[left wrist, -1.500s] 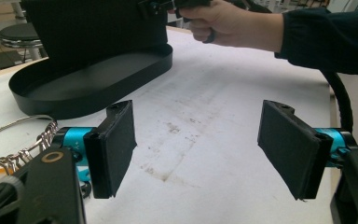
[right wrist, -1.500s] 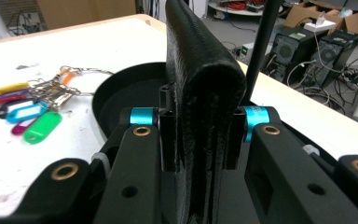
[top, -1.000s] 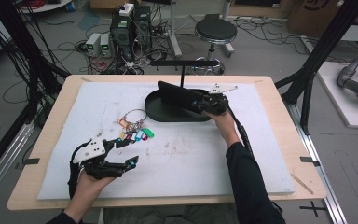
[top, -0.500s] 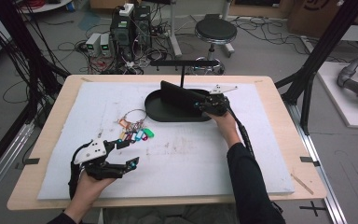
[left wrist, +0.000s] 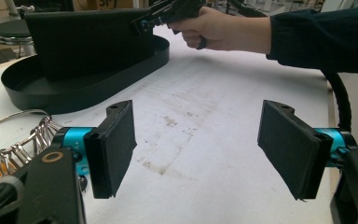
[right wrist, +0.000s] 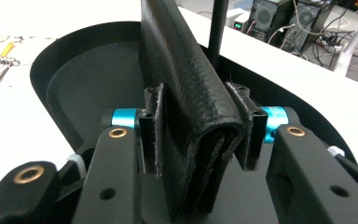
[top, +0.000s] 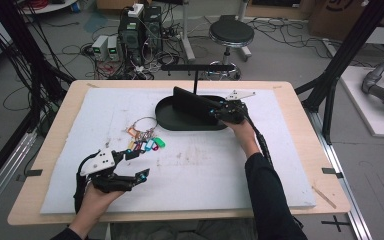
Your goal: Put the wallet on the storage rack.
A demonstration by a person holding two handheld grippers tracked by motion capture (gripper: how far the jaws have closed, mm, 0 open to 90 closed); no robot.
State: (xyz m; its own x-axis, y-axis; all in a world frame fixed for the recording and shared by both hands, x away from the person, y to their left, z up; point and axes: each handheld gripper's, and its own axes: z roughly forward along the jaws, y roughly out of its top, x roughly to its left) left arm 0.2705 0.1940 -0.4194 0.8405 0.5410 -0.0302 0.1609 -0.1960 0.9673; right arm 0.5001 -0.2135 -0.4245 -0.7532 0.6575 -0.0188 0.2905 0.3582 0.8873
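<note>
A: Nearest, the left gripper [top: 130, 167] is being held wide open over the white mat [top: 205, 175], nothing between its jaws; the key bunch [top: 145, 142] is lying just beside its tips.

B: Farther off, the right gripper [right wrist: 199, 126] is being eased open around the black wallet [right wrist: 186, 93]. The wallet is being left standing on edge in the black tray [top: 167, 117], apparently released.

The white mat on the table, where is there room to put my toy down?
The white mat is bare between the left gripper and the sleeve, and along its right edge. Its far left corner is free too. It is crowded around the key bunch and the black tray, where the right gripper works.
</note>
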